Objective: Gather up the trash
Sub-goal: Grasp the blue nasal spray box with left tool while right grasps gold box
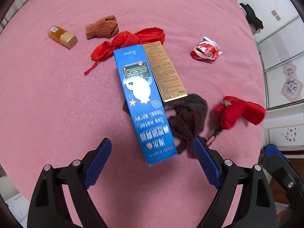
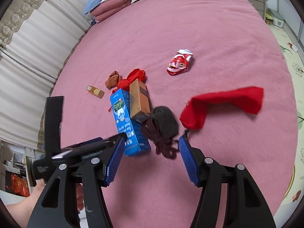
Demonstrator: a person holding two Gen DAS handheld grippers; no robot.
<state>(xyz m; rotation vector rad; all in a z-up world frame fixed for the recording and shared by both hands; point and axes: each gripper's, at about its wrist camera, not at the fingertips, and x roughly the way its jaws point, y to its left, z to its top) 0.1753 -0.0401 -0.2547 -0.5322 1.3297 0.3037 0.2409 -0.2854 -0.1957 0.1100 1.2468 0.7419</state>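
Pink bedspread (image 1: 57,98) covers a wide bed, with white pleated curtains (image 2: 24,60) along one side and pillows piled at the head. Farthest left on the bed lies a small amber glass bottle with a gold cap (image 1: 62,36), on its side. Just beside it sits a balled-up brown sock (image 1: 102,27), touching a knotted red cloth with a trailing string (image 1: 125,42). Next comes a long blue cardboard nasal-spray box (image 1: 144,102), its far end overlapping the red cloth; a slimmer tan cardboard box (image 1: 164,70) lies alongside it, touching. Both boxes rest partly on a crumpled dark brown knitted garment (image 1: 187,117). Well apart, further up the bed, is a crinkled red-and-white snack wrapper (image 1: 206,51). To the right lies a red fabric pouch with a zip (image 1: 239,112).

Left claw (image 1: 152,150) is spread wide, its blue ribbed pads either side of the blue box's near end, gripping nothing. Right claw (image 2: 151,148) is likewise spread, empty, framing the brown garment's near edge.
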